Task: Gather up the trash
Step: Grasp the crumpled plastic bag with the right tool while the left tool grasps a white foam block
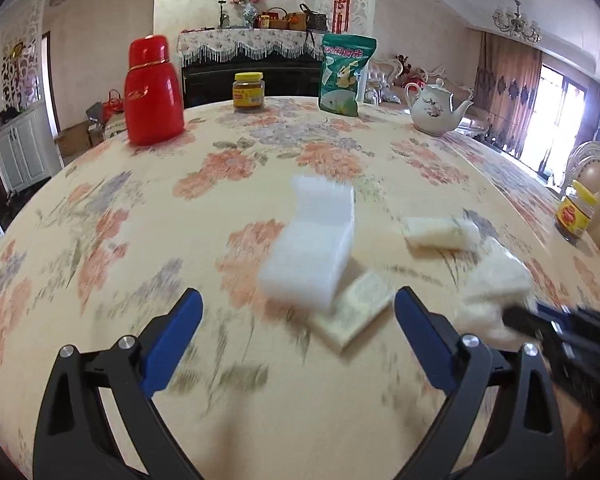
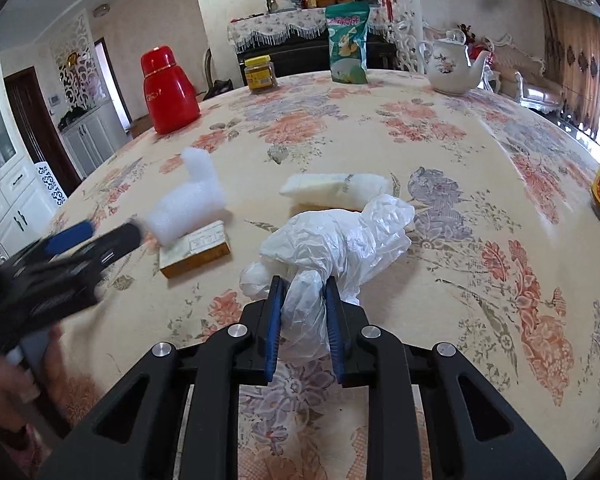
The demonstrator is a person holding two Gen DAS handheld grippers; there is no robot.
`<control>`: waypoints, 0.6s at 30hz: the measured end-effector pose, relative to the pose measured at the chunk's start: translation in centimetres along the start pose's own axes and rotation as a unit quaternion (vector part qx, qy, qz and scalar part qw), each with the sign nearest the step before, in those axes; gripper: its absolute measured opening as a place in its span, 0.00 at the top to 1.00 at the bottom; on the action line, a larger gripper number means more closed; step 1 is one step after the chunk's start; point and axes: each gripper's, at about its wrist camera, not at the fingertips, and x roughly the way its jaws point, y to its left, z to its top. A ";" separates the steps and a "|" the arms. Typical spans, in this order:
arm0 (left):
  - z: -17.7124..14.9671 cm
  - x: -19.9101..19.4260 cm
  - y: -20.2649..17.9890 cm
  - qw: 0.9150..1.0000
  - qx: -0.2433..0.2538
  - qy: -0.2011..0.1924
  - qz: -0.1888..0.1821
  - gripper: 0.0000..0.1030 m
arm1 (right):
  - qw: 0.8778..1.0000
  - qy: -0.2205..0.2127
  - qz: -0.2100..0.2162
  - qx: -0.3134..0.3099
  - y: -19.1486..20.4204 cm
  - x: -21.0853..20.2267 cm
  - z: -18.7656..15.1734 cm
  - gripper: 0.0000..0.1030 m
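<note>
The right gripper (image 2: 302, 312) is clamped on a crumpled white plastic bag (image 2: 340, 236) resting on the flowered table (image 2: 440, 120). The left gripper (image 1: 298, 308), jaws wide apart and empty, faces a white foam block (image 1: 312, 248) — straight ahead, leaning on a small flat box (image 1: 356, 312), long axis running away from the jaws.

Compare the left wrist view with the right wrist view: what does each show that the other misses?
Left wrist only: the left claw wide open before the white foam block.
Right wrist only: the right claw shut on the white plastic bag, and the person's hand.
Both: the red thermos, teapot, green snack bag and small flat box.
</note>
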 end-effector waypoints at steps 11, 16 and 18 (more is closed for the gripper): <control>2.4 6.1 -1.0 0.999 0.009 0.053 0.008 0.53 | 1.000 -0.011 -0.009 0.004 -0.4 -0.3 0.2 0.79; 1.9 3.7 -0.9 1.000 0.014 0.018 0.010 0.55 | 1.000 -0.016 -0.008 0.006 -0.4 -0.5 0.2 0.79; 1.4 2.3 -0.8 1.000 0.011 0.005 0.014 0.55 | 1.000 -0.017 -0.006 0.005 -0.2 -0.5 0.2 0.79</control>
